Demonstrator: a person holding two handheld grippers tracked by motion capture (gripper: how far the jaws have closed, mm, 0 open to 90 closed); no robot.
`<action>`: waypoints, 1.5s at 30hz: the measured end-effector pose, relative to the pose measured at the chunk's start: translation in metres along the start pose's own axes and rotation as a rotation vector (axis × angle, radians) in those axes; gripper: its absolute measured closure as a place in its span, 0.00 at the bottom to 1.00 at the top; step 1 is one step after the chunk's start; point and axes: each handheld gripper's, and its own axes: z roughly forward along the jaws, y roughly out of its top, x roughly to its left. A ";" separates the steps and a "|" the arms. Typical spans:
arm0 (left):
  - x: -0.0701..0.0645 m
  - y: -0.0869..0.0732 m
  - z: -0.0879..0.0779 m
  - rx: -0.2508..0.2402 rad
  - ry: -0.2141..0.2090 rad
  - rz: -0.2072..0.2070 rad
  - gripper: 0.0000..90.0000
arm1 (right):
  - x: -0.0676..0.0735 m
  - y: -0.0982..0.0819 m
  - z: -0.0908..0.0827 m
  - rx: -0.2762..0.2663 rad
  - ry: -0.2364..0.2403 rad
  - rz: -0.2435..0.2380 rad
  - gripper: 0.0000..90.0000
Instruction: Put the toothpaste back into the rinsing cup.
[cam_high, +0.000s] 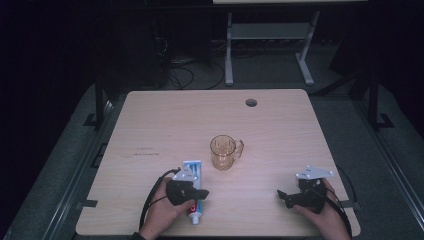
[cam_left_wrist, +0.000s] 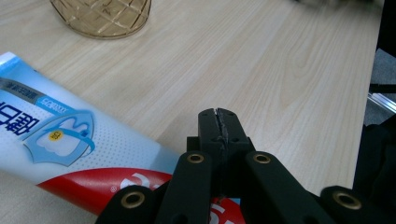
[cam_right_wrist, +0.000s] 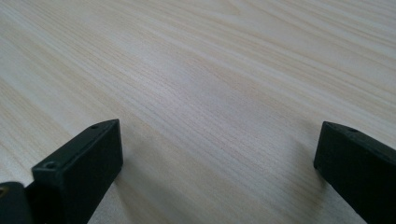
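from the high view we see the left gripper held over the lower part of a toothpaste tube that lies lengthwise near the table's front edge, its cap toward us. an amber glass mug stands just beyond the tube, apart from it, and the right gripper sits near the front right corner, well apart from both. bare wood stretches wide behind the mug.

in the left gripper view we find the fingers pressed together with nothing between them, poised above the tube's red band; the mug's faceted base shows at the top.

in the right gripper view our fingers stand spread wide over bare table.
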 end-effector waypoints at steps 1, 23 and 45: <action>0.000 -0.001 0.001 -0.002 -0.002 -0.005 1.00 | 0.000 0.000 0.000 0.000 0.000 0.000 0.01; 0.008 -0.011 -0.010 0.028 0.049 -0.027 1.00 | 0.000 0.000 0.000 0.000 0.000 -0.001 0.01; 0.024 -0.031 -0.036 0.033 0.124 -0.085 1.00 | 0.000 0.000 0.000 0.000 -0.001 0.000 0.01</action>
